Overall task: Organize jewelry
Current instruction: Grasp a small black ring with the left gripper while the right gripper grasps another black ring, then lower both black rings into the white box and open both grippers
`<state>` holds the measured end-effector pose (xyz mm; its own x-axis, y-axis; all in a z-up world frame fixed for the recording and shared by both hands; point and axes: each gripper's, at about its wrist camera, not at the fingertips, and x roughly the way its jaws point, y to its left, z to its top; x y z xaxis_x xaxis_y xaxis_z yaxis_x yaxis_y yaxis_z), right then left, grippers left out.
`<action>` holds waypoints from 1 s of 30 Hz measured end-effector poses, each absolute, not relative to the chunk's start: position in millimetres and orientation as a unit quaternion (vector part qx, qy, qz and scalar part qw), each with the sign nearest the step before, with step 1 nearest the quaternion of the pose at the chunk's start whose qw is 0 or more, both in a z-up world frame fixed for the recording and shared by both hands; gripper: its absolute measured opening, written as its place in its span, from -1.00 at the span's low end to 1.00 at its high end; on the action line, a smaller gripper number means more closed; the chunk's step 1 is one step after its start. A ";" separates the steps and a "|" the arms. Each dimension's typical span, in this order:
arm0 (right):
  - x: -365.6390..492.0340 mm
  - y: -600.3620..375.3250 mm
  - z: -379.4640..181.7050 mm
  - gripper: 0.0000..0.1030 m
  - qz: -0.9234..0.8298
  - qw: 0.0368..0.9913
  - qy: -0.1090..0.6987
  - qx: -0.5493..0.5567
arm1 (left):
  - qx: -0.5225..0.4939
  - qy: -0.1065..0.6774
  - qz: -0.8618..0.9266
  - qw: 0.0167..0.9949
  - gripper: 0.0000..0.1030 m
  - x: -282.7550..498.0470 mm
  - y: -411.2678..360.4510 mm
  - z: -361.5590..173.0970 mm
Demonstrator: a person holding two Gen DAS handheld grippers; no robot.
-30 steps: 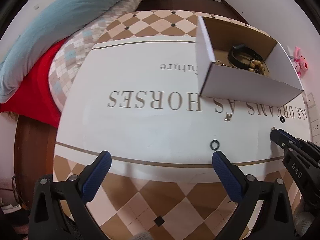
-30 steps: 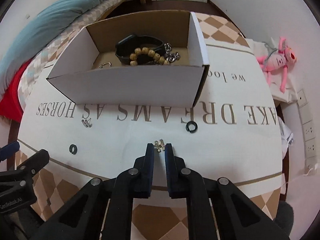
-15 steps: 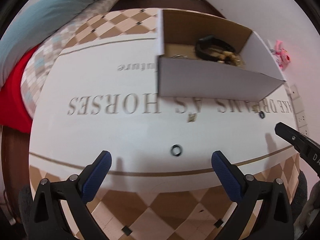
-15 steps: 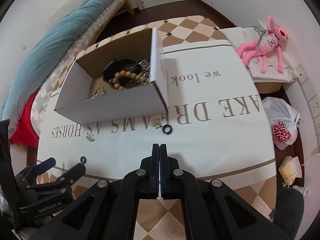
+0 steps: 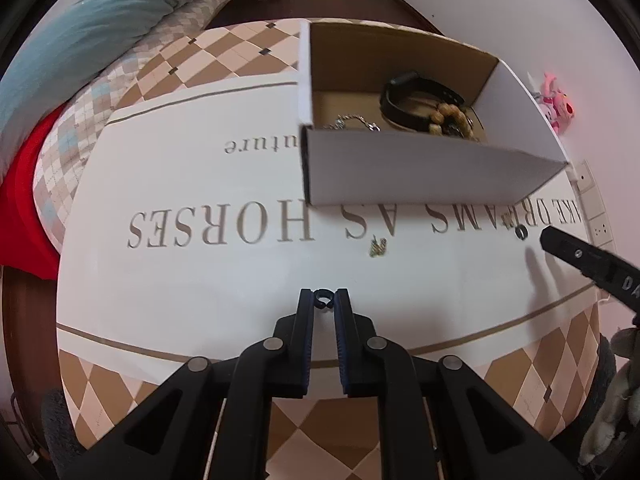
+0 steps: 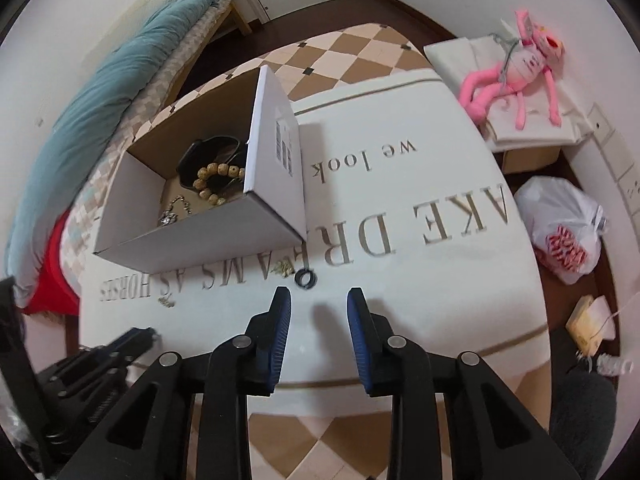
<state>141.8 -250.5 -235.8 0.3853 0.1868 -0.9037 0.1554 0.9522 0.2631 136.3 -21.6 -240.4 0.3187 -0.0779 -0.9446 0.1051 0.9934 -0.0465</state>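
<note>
My left gripper (image 5: 323,300) is shut on a small black ring (image 5: 322,298) at its tips, low over the white cloth. My right gripper (image 6: 319,300) is open and empty, just short of a second black ring (image 6: 305,279) and a small gold earring (image 6: 283,267) lying on the cloth. Another gold earring (image 5: 377,246) lies ahead of the left gripper. The white cardboard box (image 5: 420,178) (image 6: 208,240) holds a black band (image 5: 416,98), a wooden bead bracelet (image 6: 216,184) and a silver chain (image 6: 172,212).
The cloth (image 5: 180,272) with grey lettering covers a checked table. A bed with a teal duvet (image 5: 100,32) is at the left. A pink plush toy (image 6: 516,76), a plastic bag (image 6: 568,232) and wall sockets are at the right.
My left gripper closed from wide open onto the black ring. My right gripper dropped the gold earring near the box, pulled back, then opened.
</note>
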 end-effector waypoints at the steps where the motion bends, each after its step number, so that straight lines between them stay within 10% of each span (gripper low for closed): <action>1: 144.6 -247.3 -237.1 -0.40 0.012 0.819 0.554 0.147 | 0.010 0.580 -0.054 0.812 -0.85 137.4 -19.8 -238.8; 8: 160.8 -220.0 -249.1 -0.40 0.006 0.823 0.563 0.078 | -0.006 0.579 -0.044 0.814 -0.85 140.3 -1.3 -232.8; 11: 161.2 -207.8 -250.9 -0.75 -0.005 0.828 0.560 0.036 | -0.017 0.581 -0.039 0.813 -0.85 138.1 8.9 -230.7; 30: 202.6 -214.6 -142.6 -0.76 0.082 0.851 0.502 0.130 | -0.077 0.548 -0.135 0.822 -0.85 221.1 -21.4 -142.7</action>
